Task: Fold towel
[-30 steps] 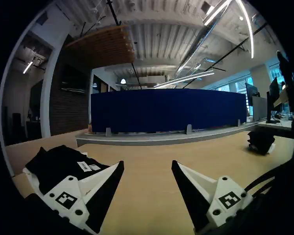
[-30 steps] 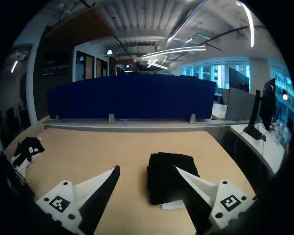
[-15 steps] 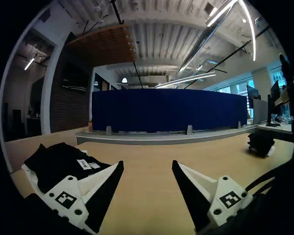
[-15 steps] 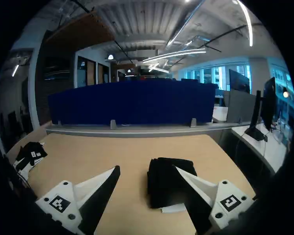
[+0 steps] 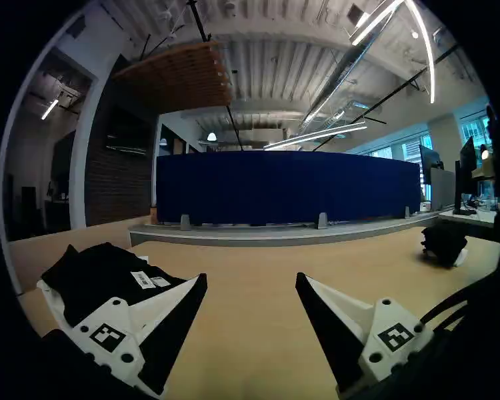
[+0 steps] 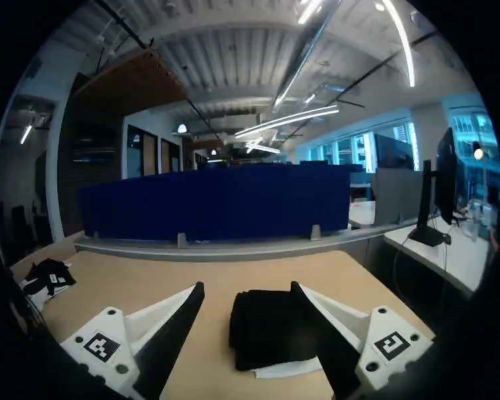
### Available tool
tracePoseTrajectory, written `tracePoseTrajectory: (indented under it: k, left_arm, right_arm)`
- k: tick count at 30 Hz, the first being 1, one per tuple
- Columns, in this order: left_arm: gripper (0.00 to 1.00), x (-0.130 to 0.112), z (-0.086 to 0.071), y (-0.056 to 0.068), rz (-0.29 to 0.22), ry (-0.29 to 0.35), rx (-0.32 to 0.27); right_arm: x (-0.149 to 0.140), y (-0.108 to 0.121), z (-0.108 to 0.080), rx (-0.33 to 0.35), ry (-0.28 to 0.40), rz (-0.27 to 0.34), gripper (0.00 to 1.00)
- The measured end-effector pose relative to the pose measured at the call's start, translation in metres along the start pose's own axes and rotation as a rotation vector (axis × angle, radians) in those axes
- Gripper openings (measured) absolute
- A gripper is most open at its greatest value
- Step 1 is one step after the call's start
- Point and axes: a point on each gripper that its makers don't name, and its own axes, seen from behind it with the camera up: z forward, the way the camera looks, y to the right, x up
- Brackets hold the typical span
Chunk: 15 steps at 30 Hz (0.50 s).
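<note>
A folded black towel (image 6: pixel 270 327) with a white edge showing beneath lies on the wooden table (image 6: pixel 170 280), just ahead of my open right gripper (image 6: pixel 247 293) and partly behind its right finger. In the left gripper view the same towel (image 5: pixel 445 243) sits far off at the right. A second black cloth (image 5: pixel 100 273) with white tags lies loosely bunched at the left, just beyond my left gripper's left finger; it appears small as a black cloth (image 6: pixel 47 275) at the far left of the right gripper view. My left gripper (image 5: pixel 251 283) is open above bare tabletop.
A blue partition (image 5: pixel 283 187) on a grey base runs along the table's far edge. To the right stands another desk (image 6: pixel 443 257) with a monitor (image 6: pixel 443 180). A dark cable (image 5: pixel 463 297) runs beside the left gripper's right finger.
The right gripper view has tipped upward and dropped lower, so the folded towel sits lower and nearer between its fingers. The left gripper's fingers have spread slightly wider.
</note>
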Motion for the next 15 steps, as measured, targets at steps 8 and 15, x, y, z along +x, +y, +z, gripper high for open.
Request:
tracePoseTrajectory:
  k: [8,15]
  left_arm:
    - [0.99,0.0,0.0,0.0,0.0,0.0,0.0]
    - [0.99,0.001,0.0,0.0,0.0,0.0,0.0]
  right_arm:
    - [-0.045,0.002,0.0,-0.005,0.034,0.011,1.0]
    - [-0.073,-0.008,0.008,0.008,0.044,-0.011,1.0]
